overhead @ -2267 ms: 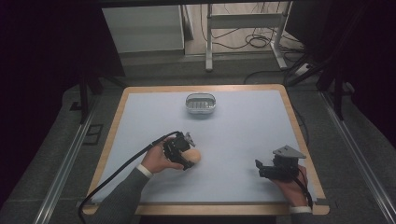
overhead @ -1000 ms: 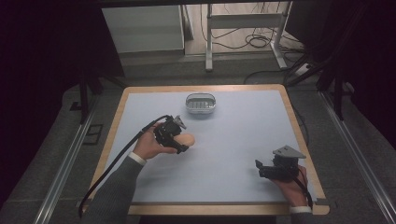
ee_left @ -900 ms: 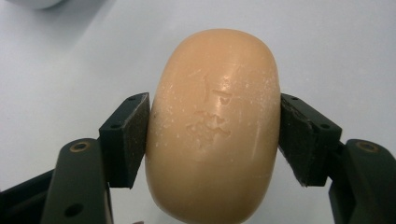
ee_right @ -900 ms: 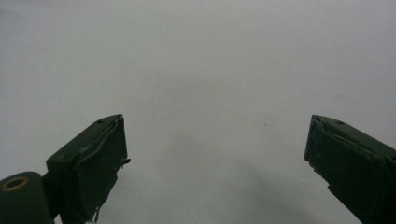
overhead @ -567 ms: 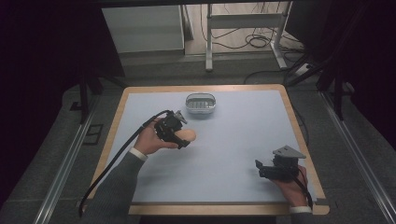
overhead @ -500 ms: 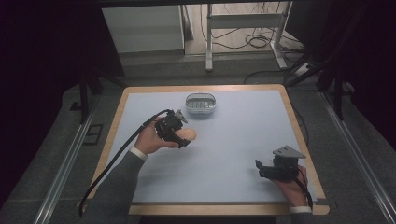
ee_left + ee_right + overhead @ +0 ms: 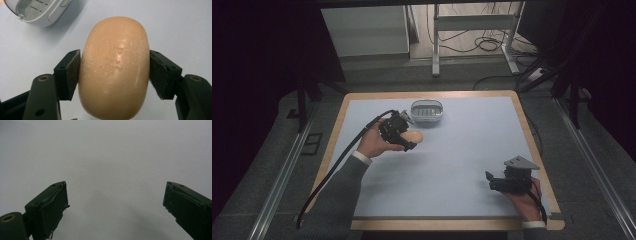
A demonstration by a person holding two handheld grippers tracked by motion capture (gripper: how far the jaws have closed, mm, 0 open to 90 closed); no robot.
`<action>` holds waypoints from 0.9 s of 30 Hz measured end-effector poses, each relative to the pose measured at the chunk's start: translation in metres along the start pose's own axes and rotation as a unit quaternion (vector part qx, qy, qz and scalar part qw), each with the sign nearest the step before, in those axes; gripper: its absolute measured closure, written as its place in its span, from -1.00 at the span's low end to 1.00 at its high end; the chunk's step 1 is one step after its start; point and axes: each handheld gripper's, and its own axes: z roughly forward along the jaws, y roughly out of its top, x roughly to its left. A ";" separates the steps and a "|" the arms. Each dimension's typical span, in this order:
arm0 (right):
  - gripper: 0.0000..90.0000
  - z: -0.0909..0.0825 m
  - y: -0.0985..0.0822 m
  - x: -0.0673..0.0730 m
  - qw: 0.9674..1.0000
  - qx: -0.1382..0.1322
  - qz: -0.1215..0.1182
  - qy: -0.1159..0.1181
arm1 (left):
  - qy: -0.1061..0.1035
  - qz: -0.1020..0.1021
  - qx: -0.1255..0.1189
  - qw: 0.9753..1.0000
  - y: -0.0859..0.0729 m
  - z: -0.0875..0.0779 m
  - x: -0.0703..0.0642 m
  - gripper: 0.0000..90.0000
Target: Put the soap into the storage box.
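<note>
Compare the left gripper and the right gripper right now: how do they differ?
The left gripper is shut on the soap bar; the right gripper is open with nothing between its jaws. In the high view the left one is near the grey dish, the right one near the table's front right corner. Both have black jaws.

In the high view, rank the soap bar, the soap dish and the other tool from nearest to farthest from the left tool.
1. Soap bar: gripped between the left tool's jaws.
2. Soap dish: just beyond it, near the table's far edge.
3. Right tool: far off, by the table's near right corner.
</note>
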 end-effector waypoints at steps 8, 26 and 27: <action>-0.87 0.001 0.000 -0.001 1.000 0.001 0.000 0.000 | -0.001 -0.010 0.004 1.000 0.000 0.002 0.012 -0.29; -0.87 0.001 -0.001 -0.002 1.000 0.004 0.002 -0.002 | 0.000 -0.033 0.007 0.999 -0.002 0.010 0.033 -0.27; -0.87 0.001 -0.001 -0.002 1.000 0.004 0.002 -0.002 | 0.001 -0.035 0.007 0.999 -0.002 0.011 0.035 -0.27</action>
